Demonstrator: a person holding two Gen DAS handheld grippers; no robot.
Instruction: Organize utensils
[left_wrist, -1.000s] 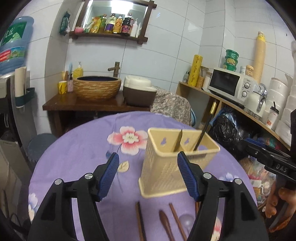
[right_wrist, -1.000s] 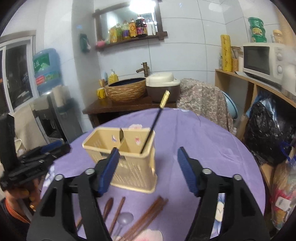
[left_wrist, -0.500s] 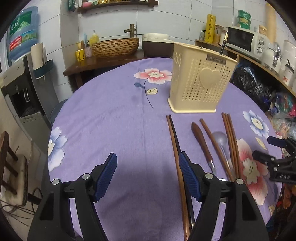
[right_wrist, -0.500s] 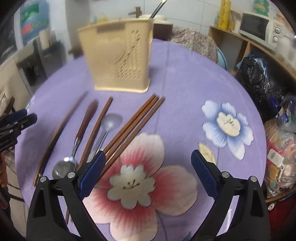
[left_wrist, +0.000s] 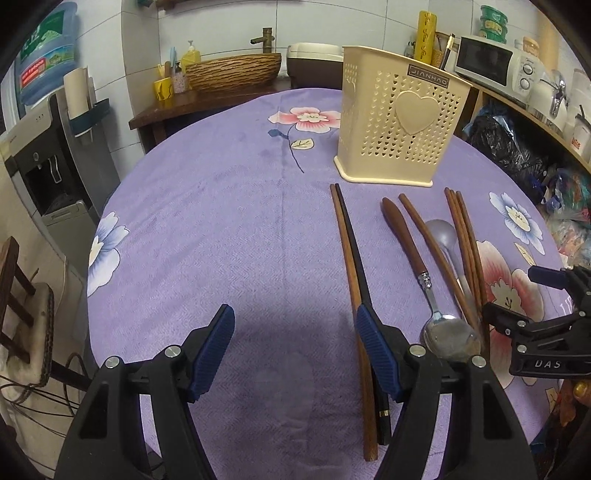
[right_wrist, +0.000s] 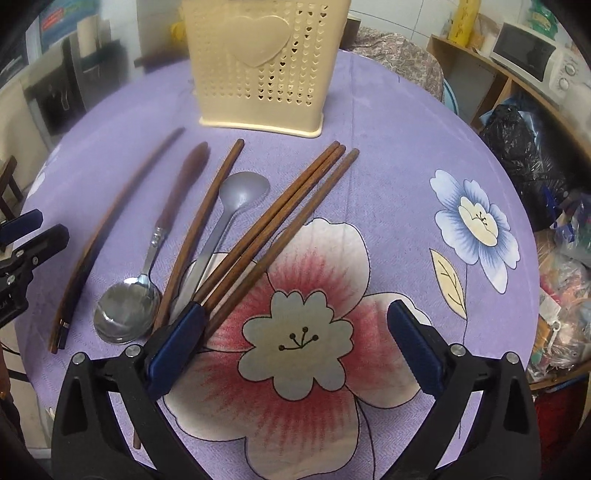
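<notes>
Purple flowered cloth covers bench (left_wrist: 221, 221). Both claws down from holder height to cloth since a second ago. Right claw (right_wrist: 293, 341) jaws just opening, gaping, nothing between, beside chopsticks (right_wrist: 273, 225). Left claw (left_wrist: 295, 350) released, empty. Spoons, chopsticks lie before cream holder (left_wrist: 399, 122); pickup looks next.

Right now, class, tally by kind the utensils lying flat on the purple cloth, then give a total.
Chopsticks: 6
Spoons: 2
Total: 8
</notes>
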